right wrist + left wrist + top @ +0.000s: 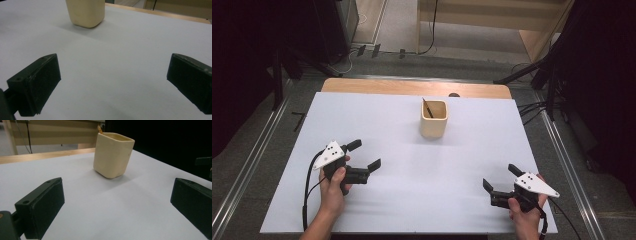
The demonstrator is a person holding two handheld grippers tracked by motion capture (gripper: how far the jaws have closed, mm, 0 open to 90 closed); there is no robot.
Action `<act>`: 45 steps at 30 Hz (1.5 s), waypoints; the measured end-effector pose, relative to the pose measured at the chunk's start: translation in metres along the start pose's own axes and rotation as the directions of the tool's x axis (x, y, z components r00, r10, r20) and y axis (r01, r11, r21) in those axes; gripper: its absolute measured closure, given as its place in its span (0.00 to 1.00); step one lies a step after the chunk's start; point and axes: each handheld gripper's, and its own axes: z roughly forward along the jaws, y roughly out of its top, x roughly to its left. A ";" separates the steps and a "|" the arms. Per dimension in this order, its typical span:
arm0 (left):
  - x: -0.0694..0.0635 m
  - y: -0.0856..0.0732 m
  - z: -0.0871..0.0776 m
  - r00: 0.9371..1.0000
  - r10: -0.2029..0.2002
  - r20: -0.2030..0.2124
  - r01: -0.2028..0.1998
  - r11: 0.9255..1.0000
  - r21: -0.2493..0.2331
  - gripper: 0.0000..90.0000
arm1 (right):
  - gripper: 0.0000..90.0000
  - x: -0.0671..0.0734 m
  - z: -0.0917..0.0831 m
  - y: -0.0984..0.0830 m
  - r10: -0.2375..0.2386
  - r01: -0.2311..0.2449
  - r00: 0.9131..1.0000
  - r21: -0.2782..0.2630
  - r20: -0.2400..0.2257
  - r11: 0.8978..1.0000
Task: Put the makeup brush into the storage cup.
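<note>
Both claws, left claw (364, 156) and right claw (500, 178), gape (well apart) before the cream cup (434, 119).

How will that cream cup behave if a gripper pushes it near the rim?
The cup is taller than wide with a rounded base, so it may tip rather than slide. Its smooth walls look slippery. The thin stick leaning inside would likely shift.

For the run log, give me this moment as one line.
left claw: open, empty, off table | right claw: open, empty | cream cup: upright mid-table, untouched, thin stick inside | white table sheet
</note>
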 end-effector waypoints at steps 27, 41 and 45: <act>0.015 -0.026 -0.078 0.994 -0.011 -0.109 0.011 1.000 -0.006 0.00 | 0.00 0.001 0.001 -0.001 -0.001 0.001 1.000 0.006 0.014 1.000; 0.021 -0.034 -0.106 0.988 -0.017 -0.151 0.018 1.000 0.002 0.00 | 0.00 0.002 0.000 -0.002 0.001 -0.001 1.000 0.012 0.021 1.000; 0.024 -0.035 -0.110 0.987 -0.025 -0.161 0.024 1.000 -0.007 0.00 | 0.00 0.002 0.001 -0.002 -0.004 0.004 1.000 0.009 0.023 1.000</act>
